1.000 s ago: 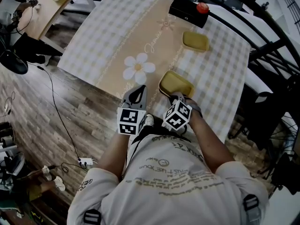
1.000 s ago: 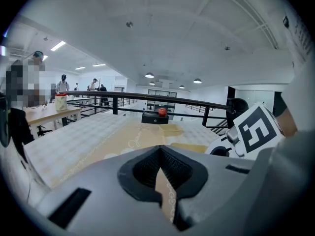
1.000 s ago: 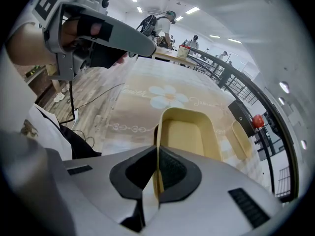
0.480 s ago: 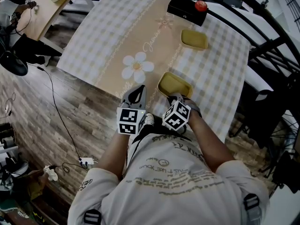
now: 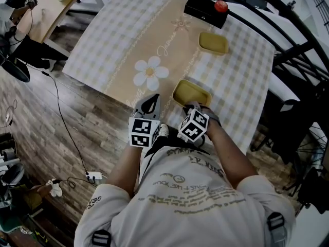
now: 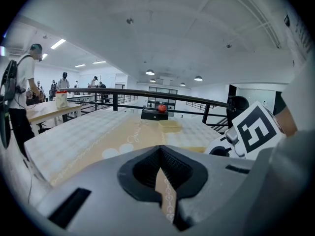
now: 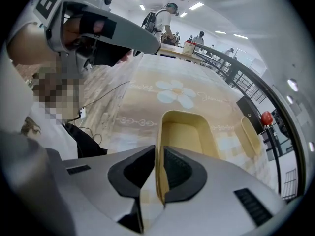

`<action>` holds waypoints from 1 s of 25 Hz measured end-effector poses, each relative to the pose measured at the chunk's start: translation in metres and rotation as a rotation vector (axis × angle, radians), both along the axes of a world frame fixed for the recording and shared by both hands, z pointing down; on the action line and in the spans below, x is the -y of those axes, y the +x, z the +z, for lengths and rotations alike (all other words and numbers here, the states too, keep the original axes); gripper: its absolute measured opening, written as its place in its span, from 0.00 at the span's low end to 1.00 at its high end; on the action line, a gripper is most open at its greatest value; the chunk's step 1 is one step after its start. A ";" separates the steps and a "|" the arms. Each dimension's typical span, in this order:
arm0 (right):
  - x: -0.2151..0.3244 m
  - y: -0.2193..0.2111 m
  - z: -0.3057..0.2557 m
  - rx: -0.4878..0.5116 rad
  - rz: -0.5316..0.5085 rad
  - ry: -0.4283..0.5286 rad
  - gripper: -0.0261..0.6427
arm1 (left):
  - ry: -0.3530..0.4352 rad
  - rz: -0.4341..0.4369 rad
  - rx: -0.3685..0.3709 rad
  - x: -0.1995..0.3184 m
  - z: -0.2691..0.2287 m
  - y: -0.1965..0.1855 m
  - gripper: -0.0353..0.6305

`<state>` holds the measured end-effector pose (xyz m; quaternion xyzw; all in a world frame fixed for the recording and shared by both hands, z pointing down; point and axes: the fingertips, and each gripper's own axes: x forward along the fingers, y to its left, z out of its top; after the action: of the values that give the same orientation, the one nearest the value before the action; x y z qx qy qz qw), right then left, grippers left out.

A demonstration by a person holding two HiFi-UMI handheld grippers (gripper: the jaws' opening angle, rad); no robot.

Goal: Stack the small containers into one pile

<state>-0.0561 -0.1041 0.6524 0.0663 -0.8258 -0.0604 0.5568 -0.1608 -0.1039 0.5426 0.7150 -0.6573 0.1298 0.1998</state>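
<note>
- Just right of the white printed daisy (image 5: 150, 73) on the checked cream tablecloth (image 5: 113, 40), a shallow rectangular yellow plastic container (image 5: 191, 93) lies open side up, close to the cloth's near edge.
- Below and to the right of the daisy, the right gripper (image 5: 192, 107) points steeply down at that container's near wall.
- In the right gripper view the thin yellow wall stands between the two dark pads (image 7: 177, 171), and both pads lie against it. The jaws have just been opening slightly, with the wall between them.
- Directly below the daisy, the left gripper (image 5: 149, 103) hangs over the cloth's near edge, beside the right gripper and apart from the container.
- Its jaws are together and hold nothing; only a sliver of patterned cloth shows past them.
- Up and to the right of the daisy, a second yellow plastic container (image 5: 213, 42) of the same shape lies well apart from the first.
- Farther from the daisy in the same direction, a black box with a red button (image 5: 205, 10) stands at the cloth's far edge, just beyond the second container.
</note>
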 end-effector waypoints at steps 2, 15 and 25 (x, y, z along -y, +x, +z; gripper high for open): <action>-0.004 0.004 0.000 0.009 -0.004 -0.029 0.21 | -0.003 0.004 0.005 -0.001 0.003 0.005 0.06; 0.020 -0.004 -0.037 0.227 0.134 0.026 0.16 | -0.011 0.021 0.006 0.007 0.004 0.010 0.06; 0.072 0.028 -0.109 0.595 0.470 0.132 0.04 | 0.032 0.033 0.027 0.024 -0.018 0.024 0.06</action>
<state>-0.0276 -0.1758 0.5432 0.3040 -0.9080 0.0374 0.2857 -0.1366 -0.1279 0.5242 0.7270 -0.6500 0.1324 0.1774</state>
